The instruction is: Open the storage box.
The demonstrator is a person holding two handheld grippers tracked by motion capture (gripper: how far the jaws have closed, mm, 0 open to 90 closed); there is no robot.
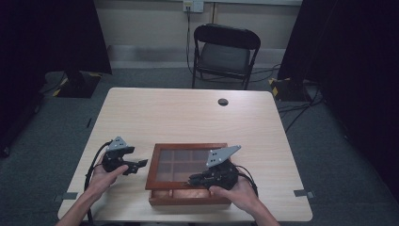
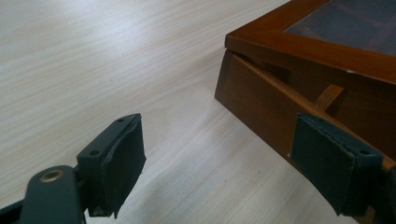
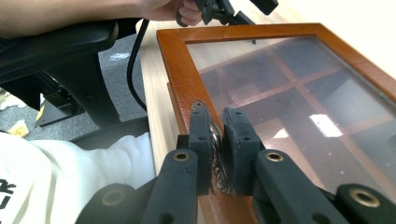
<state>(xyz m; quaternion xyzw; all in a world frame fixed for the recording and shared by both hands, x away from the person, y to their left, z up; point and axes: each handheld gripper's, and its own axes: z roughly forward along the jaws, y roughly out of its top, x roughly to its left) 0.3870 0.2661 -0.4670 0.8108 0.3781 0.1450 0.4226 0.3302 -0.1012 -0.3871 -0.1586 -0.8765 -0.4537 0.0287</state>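
Observation:
A brown wooden box (image 1: pixel 188 197) with a glass-paned lid (image 1: pixel 188 147) sits near the table's front edge. The lid (image 2: pixel 299 44) is tilted up at the front, leaving a gap above the box wall (image 2: pixel 261 98). My right gripper (image 1: pixel 194 179) is at the lid's front rail. In the right gripper view the right gripper (image 3: pixel 216 126) is shut on a small metal clasp (image 3: pixel 216 140) on the lid frame (image 3: pixel 180 70). My left gripper (image 1: pixel 139 165) hovers just left of the box. The left gripper (image 2: pixel 219 135) is open, with bare table between its pads (image 2: pixel 121 154).
A light wooden table (image 1: pixel 188 113) has a round cable hole (image 1: pixel 223 101) at the back. A black folding chair (image 1: pixel 226 52) stands beyond it. Dividers (image 3: pixel 280 88) show through the glass. A black armrest (image 3: pixel 60 42) and a cable (image 3: pixel 133 70) lie by the table's near edge.

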